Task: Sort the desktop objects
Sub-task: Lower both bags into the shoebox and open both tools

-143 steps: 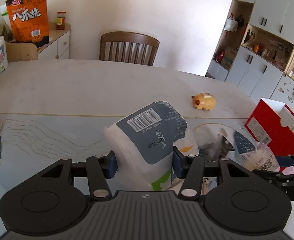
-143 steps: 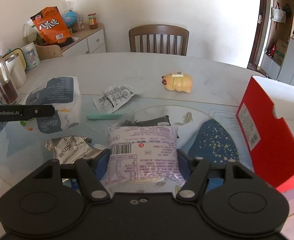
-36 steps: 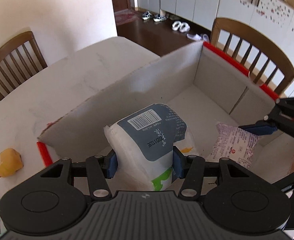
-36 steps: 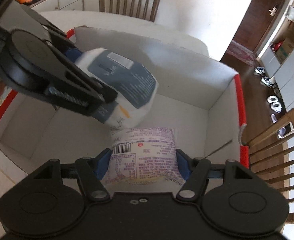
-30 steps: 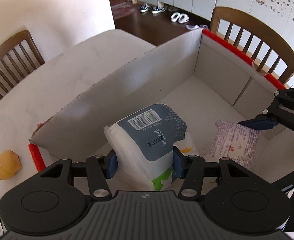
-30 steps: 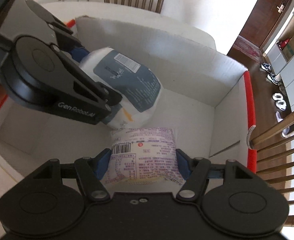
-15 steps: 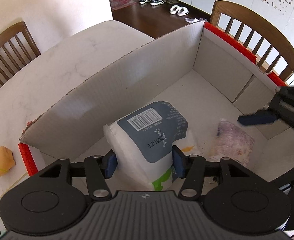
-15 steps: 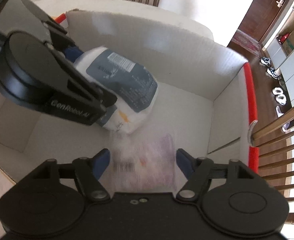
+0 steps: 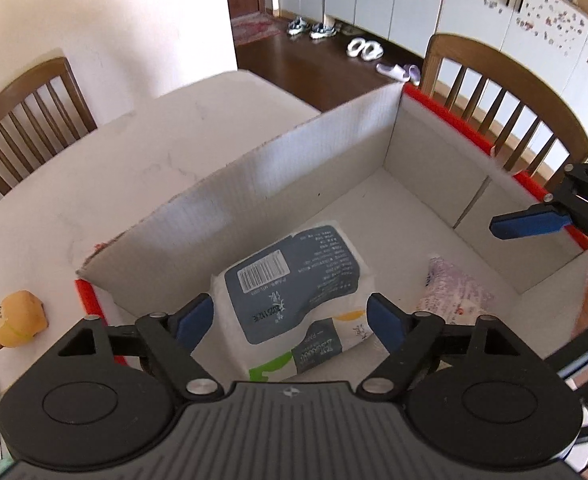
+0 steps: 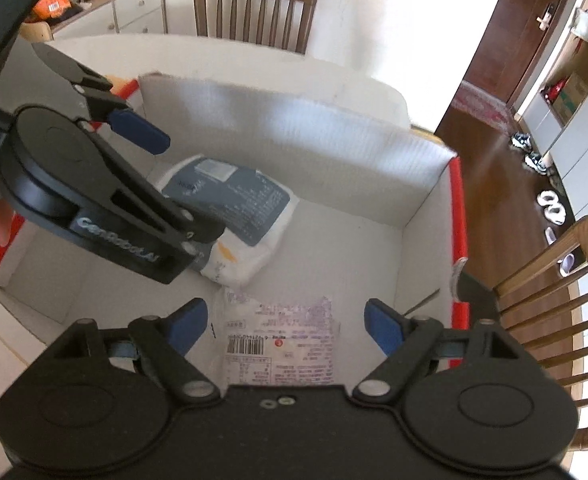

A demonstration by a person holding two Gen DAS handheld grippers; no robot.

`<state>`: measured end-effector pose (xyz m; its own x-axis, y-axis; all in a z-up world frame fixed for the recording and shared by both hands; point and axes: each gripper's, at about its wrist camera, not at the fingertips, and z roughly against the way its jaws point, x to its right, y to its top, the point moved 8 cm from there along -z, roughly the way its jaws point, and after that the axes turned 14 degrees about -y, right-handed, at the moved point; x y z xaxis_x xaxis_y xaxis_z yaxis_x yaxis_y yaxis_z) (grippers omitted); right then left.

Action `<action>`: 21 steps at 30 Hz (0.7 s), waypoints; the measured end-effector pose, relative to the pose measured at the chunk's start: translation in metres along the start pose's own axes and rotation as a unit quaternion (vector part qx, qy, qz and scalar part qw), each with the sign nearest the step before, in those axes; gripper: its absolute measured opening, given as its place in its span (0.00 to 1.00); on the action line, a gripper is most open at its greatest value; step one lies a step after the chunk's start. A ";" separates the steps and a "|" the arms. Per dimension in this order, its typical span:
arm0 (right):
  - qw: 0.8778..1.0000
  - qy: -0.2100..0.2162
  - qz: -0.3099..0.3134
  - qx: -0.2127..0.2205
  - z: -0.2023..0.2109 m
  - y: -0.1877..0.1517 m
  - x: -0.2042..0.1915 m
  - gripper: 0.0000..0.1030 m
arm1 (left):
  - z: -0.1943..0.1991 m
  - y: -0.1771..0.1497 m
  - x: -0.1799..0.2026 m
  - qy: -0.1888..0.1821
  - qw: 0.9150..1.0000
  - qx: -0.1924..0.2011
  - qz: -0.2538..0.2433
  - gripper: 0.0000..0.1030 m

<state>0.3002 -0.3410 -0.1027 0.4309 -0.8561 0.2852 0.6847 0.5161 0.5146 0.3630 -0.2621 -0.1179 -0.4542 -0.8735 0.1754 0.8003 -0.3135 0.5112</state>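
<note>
Both claws released since 0.5 s ago: left claw (image 9: 289, 320) and right claw (image 10: 285, 326) now spread, empty. White-and-slate plastic pouch (image 9: 298, 280) and purple-print clear packet (image 10: 281, 340) lie on floor of red-edged white cardboard box (image 9: 261, 184), below resp. claws. Two items sorted; yellow plush toy (image 9: 17, 318) remains on counter.
</note>
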 end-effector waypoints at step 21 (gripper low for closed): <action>0.997 0.014 -0.061 0.047 0.049 -0.002 -0.002 0.83 | 0.092 -0.011 0.013 -0.015 0.994 0.104 0.023 0.82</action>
<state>0.2694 -0.3414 -0.0643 0.3643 -0.9110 0.1934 0.6761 0.4016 0.6178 0.3124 -0.2362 -0.0435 -0.4324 -0.8726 0.2269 0.7237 -0.1858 0.6647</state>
